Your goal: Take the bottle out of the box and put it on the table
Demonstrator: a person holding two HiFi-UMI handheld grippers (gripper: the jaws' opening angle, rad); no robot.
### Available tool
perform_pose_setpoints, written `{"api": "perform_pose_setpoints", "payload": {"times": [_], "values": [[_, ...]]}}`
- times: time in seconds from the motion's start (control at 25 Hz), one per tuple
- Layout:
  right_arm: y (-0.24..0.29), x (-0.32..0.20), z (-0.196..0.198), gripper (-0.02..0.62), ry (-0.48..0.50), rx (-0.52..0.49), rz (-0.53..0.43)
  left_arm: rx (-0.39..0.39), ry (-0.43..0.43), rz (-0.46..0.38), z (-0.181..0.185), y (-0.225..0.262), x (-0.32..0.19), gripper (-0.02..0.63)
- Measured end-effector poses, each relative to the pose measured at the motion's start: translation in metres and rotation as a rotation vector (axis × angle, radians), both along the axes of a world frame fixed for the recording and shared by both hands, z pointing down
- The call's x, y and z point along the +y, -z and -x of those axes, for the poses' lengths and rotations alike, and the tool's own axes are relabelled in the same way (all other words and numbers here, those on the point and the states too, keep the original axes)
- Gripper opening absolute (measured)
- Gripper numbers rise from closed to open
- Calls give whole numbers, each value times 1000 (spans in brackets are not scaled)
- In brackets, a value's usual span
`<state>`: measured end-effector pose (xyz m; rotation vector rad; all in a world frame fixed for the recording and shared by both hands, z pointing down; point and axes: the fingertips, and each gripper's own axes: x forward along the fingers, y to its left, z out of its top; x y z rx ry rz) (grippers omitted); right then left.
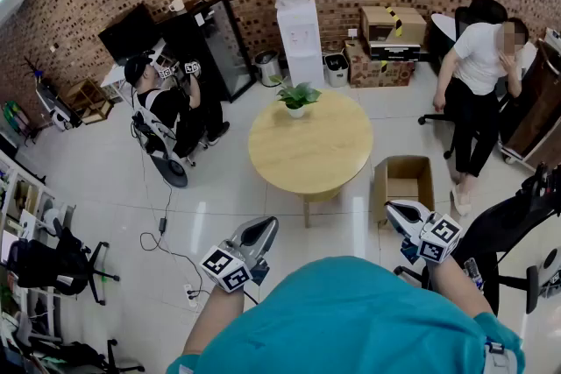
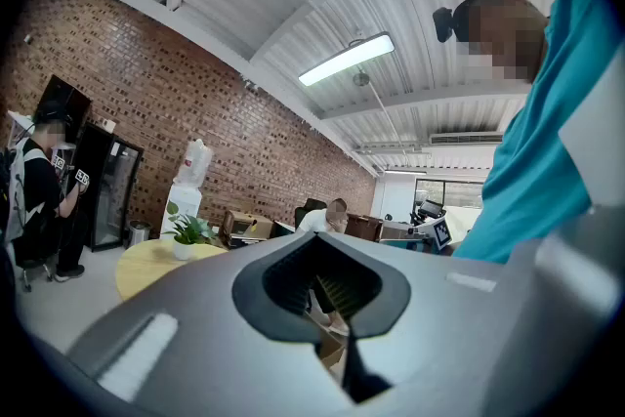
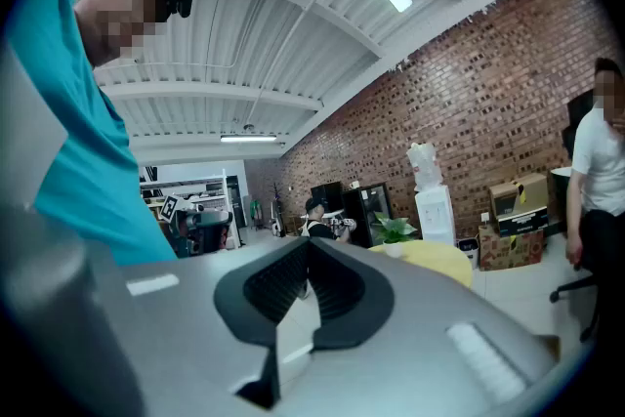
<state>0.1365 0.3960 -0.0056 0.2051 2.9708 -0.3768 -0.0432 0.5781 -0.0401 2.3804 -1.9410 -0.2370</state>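
Observation:
An open cardboard box (image 1: pixel 403 182) stands on the floor to the right of the round wooden table (image 1: pixel 326 155). No bottle shows in any view, and what I see of the box's inside is plain brown. My left gripper (image 1: pixel 263 229) is held low in front of me, shut and empty, short of the table. My right gripper (image 1: pixel 395 210) is also shut and empty, just on the near side of the box. In the left gripper view the left gripper (image 2: pixel 318 239) has its jaws together. The right gripper (image 3: pixel 308 245) looks the same in its own view.
A potted plant (image 1: pixel 296 97) sits on the table's far edge. A water dispenser (image 1: pixel 301 38) and stacked boxes (image 1: pixel 391 44) line the brick wall. One person in white (image 1: pixel 478 88) stands right of the box, and another in black (image 1: pixel 169 108) stands far left. A cable (image 1: pixel 163 234) lies on the floor.

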Motion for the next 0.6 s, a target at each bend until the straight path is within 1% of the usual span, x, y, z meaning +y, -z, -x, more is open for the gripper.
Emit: {"api": "perform_pose_setpoints", "payload": {"times": [0.2, 0.4, 0.6], "values": [[-3, -17, -13, 2, -5, -9, 7, -4, -6, 5, -13, 1, -18, 0], [-7, -32, -30, 3, -17, -11, 18, -9, -34, 10, -29, 3, -34, 2], [-14, -46, -54, 6, -25, -9, 32, 14, -27, 36, -51, 6, -52, 2]]}}
